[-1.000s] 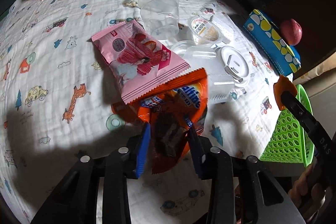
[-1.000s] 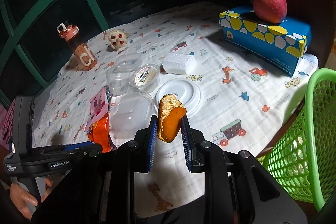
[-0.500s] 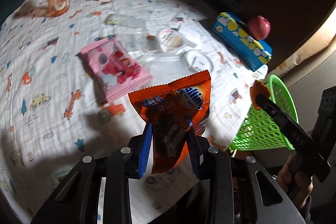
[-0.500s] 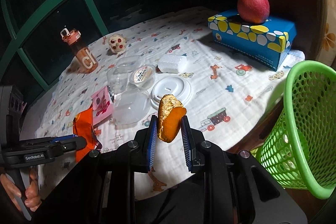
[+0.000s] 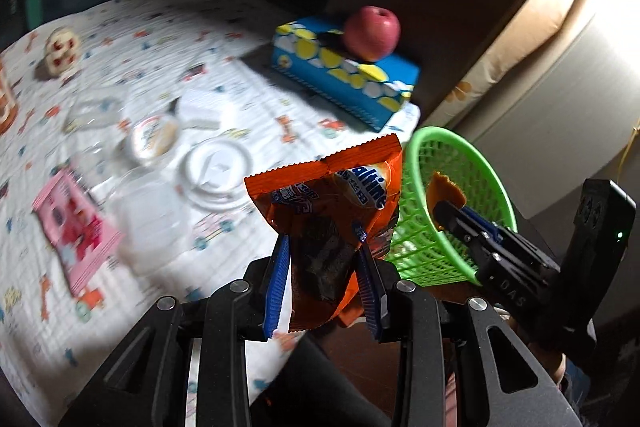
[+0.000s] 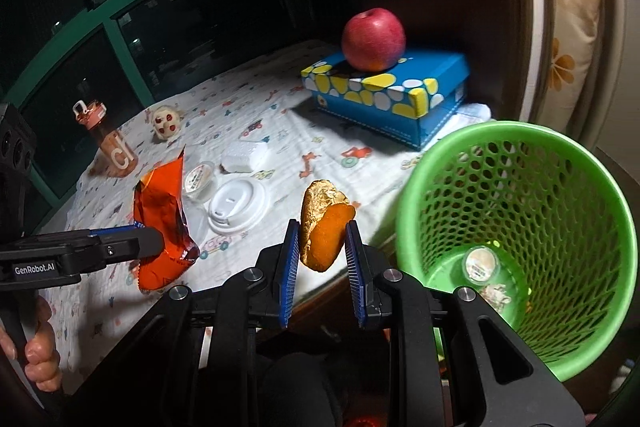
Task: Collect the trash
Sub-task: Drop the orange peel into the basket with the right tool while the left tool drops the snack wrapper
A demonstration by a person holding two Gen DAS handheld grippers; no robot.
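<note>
My left gripper (image 5: pixel 322 251) is shut on an orange snack wrapper (image 5: pixel 332 203) and holds it in the air by the table's edge, next to the green mesh basket (image 5: pixel 472 163). The wrapper also shows in the right wrist view (image 6: pixel 160 215). My right gripper (image 6: pixel 322 239) is shut on an orange peel (image 6: pixel 324 223), held left of the basket (image 6: pixel 516 227), which has a small lidded cup (image 6: pixel 480 263) at its bottom. On the table lie a pink wrapper (image 5: pixel 76 227), a white lid (image 6: pixel 238 205) and clear plastic cups (image 5: pixel 148 211).
A blue and yellow tissue box (image 6: pixel 392 95) with a red apple (image 6: pixel 374 39) on it stands at the back right. An orange bottle (image 6: pixel 110 143) and a small spotted toy (image 6: pixel 166 121) are at the far left. A white foam block (image 6: pixel 244 155) lies mid-table.
Both grippers have swung right towards the basket. The orange wrapper has been lifted off the table and carried to the table's edge. The peel is now close beside the basket.
</note>
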